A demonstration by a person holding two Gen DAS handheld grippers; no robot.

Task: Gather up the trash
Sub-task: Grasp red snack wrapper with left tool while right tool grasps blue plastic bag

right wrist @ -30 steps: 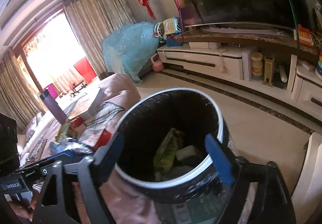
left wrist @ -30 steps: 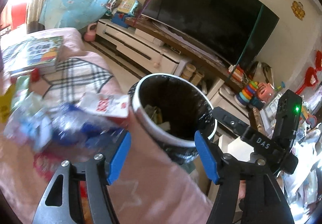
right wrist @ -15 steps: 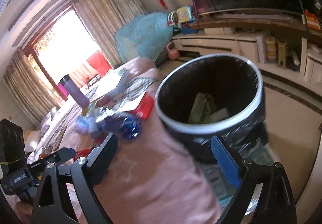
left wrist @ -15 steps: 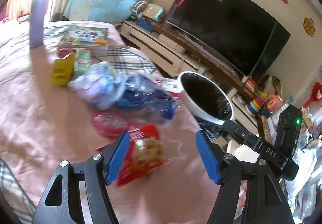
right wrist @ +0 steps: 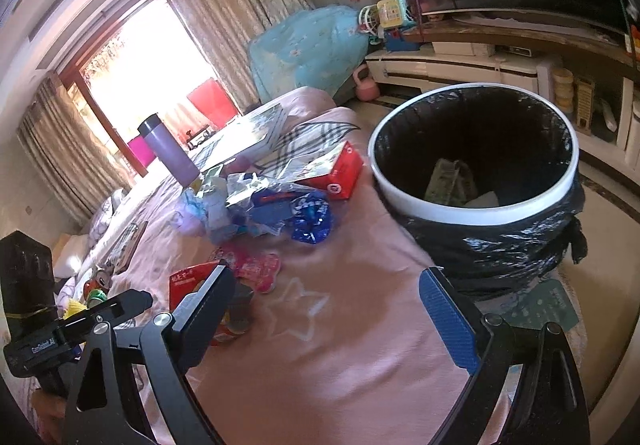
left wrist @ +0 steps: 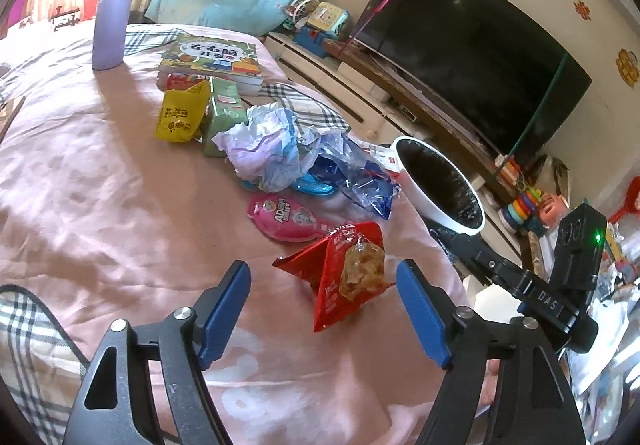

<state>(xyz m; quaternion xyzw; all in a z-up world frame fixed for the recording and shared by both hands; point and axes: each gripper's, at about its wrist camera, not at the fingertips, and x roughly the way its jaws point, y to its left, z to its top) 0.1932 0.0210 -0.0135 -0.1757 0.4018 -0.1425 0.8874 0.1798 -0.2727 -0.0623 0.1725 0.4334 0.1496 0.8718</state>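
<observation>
Trash lies on the pink bedspread (left wrist: 100, 205): a red snack bag (left wrist: 344, 269), a pink pouch (left wrist: 284, 221), blue wrappers (left wrist: 360, 185), crumpled paper (left wrist: 268, 149), a yellow packet (left wrist: 182, 117) and a green box (left wrist: 224, 109). A white-rimmed bin with a black liner (right wrist: 476, 161) stands at the bed's edge, also in the left wrist view (left wrist: 440, 185). My left gripper (left wrist: 324, 309) is open, just before the red bag. My right gripper (right wrist: 332, 309) is open and empty over the bedspread, near the bin.
A purple bottle (left wrist: 114, 13) and a picture book (left wrist: 212, 59) sit farther back on the bed. A red carton (right wrist: 340, 173) lies beside the bin. A TV (left wrist: 472, 41) on a low cabinet (left wrist: 340, 77) stands past the bin.
My left gripper has swung away from the bin to the trash pile and now faces the red bag. My right gripper has pulled back from the bin, over the bed.
</observation>
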